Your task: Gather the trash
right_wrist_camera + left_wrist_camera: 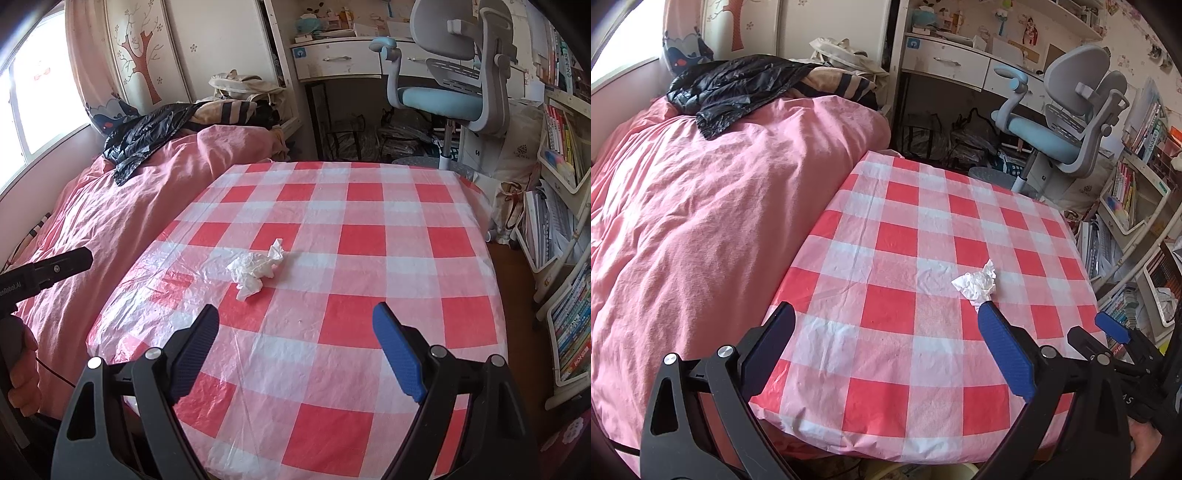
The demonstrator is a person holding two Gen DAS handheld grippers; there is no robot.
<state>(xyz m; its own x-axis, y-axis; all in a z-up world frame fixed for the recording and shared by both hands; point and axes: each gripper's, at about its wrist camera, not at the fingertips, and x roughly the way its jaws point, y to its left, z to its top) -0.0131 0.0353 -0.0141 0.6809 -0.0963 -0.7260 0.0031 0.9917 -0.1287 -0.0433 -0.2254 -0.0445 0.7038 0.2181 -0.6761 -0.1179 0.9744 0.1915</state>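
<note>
One crumpled tissue (256,268) lies on the checked tablecloth (332,332).

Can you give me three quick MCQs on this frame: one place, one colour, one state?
1. Where does the crumpled tissue lie?
A. on the checked tablecloth
B. on the pink duvet
C. on the chair seat

2. What colour is the bag on the bed?
A. white
B. black
C. blue

3. How does the right gripper stand?
A. shut on the tissue
B. shut on nothing
C. open, nothing between its fingers

Key: 1 A, the tissue sits on red and white squares. 2 B, glossy black plastic lies on the duvet. 3 C, its fingers are spread wide short of the tissue.
</note>
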